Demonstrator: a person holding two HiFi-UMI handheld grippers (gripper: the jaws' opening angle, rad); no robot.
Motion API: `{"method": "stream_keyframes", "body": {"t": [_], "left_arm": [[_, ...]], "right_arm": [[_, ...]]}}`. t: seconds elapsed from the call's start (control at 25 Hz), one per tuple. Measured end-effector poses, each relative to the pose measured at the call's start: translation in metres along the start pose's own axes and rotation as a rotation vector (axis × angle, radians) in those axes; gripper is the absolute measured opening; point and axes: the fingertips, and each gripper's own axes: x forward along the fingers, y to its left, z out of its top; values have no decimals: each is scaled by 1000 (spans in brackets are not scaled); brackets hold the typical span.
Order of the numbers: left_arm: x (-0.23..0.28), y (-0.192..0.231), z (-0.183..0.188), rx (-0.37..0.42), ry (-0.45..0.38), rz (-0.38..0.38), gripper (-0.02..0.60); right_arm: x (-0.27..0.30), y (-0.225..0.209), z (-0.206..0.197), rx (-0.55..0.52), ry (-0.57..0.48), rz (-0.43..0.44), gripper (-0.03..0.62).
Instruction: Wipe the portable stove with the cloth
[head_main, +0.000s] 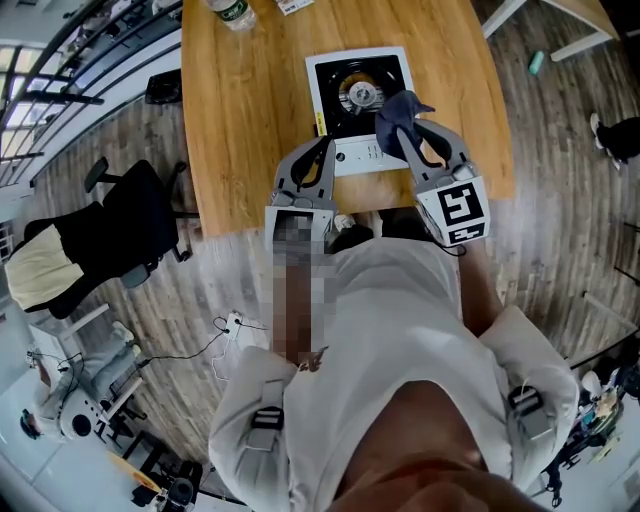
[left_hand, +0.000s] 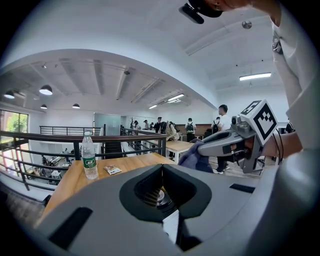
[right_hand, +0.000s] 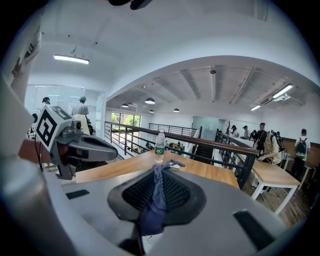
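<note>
The portable stove (head_main: 345, 75), white-rimmed with a black top and a round burner, sits on the wooden table (head_main: 240, 130). A dark blue cloth (head_main: 398, 118) hangs over the stove's near right corner, and my right gripper (head_main: 412, 135) is shut on it. In the right gripper view the cloth (right_hand: 159, 195) is pinched between the jaws of the right gripper (right_hand: 159, 172) and sticks up past the tips. My left gripper (head_main: 322, 148) hovers by the stove's near left edge, jaws together and nothing in them. Through the left gripper (left_hand: 161, 169) a bit of the burner (left_hand: 161, 197) shows.
A water bottle (head_main: 232, 12) and a small packet (head_main: 293, 5) stand at the table's far side. A black office chair (head_main: 110, 225) is on the floor to the left. A railing (left_hand: 50, 137) runs behind the table. People stand far off by other tables.
</note>
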Motion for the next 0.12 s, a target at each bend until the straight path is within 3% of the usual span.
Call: {"method": "stream_keyframes", "body": {"t": [0.12], "left_arm": [[-3, 2, 1, 4, -4, 1, 20]], "right_arm": [[1, 6, 2, -2, -1, 4, 54]]}}
